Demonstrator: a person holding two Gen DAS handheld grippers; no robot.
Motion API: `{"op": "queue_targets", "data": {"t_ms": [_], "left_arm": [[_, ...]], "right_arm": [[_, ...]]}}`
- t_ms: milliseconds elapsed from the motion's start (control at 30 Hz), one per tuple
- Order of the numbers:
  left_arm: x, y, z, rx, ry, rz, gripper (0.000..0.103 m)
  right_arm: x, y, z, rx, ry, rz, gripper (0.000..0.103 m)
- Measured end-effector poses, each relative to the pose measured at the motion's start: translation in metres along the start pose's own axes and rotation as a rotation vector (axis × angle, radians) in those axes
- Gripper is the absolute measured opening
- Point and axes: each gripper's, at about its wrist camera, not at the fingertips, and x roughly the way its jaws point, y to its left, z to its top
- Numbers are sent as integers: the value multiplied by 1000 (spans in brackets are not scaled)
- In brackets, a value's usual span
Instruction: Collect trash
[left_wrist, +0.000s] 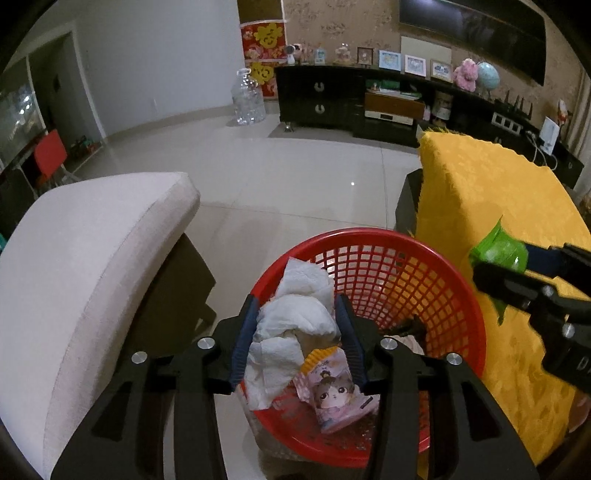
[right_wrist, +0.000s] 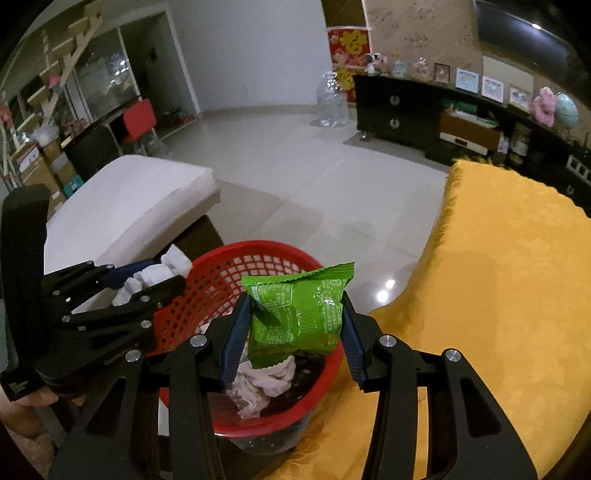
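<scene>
- Blue-padded fingers (left_wrist: 347, 332) of left gripper (left_wrist: 295, 325) clamp a crumpled white tissue wad (left_wrist: 295, 314); pads press both its sides, wad juts past the tips.
- Left gripper tilts steeply down over the near-left rim of the red mesh basket (left_wrist: 391, 266); seen side-on in the right wrist view (right_wrist: 147, 280), a bit of the person's hand (right_wrist: 33, 400) shows at its handle.
- Blue pads (right_wrist: 236, 328) of right gripper (right_wrist: 295, 317) squeeze a green snack wrapper (right_wrist: 295, 314), gripped at both side edges, held upright.
- Right gripper angled down, above the basket's near-right rim (right_wrist: 258, 247); wrapper hangs over the basket mouth.
- Inside basket: pink cartoon-girl packet (left_wrist: 332, 398), crumpled pale tissue (right_wrist: 258, 387).
- Basket sits on tiled floor (left_wrist: 295, 177), between white cushioned seat (left_wrist: 92, 266) and yellow-cloth-covered table (left_wrist: 498, 206), just beside the table's left edge.
</scene>
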Motion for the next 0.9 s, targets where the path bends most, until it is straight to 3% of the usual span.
{"op": "queue_targets", "data": {"t_ms": [100,233,467,567,733,900], "left_arm": [[-3,3,0,-11,-19,12,64],[-11,7,5,-40,-45,23,74],[-34,10,13,-69,-115,32,82],[-49,11,15,-79,-170,37,86],[-77,16,14,-107,-249,69,92],[-103,15,6,-125,-296,79,94]], "right_arm": [[2,2,-1,4,10,44,53],[-1,4,-2,14,5,59,63],[-11,2,-5,24,-14,38,69],[-21,4,-7,-4,-44,-13,75],[-47,8,-9,-28,-141,-95,94],[-74,8,-10,-21,-223,-128,96]]}}
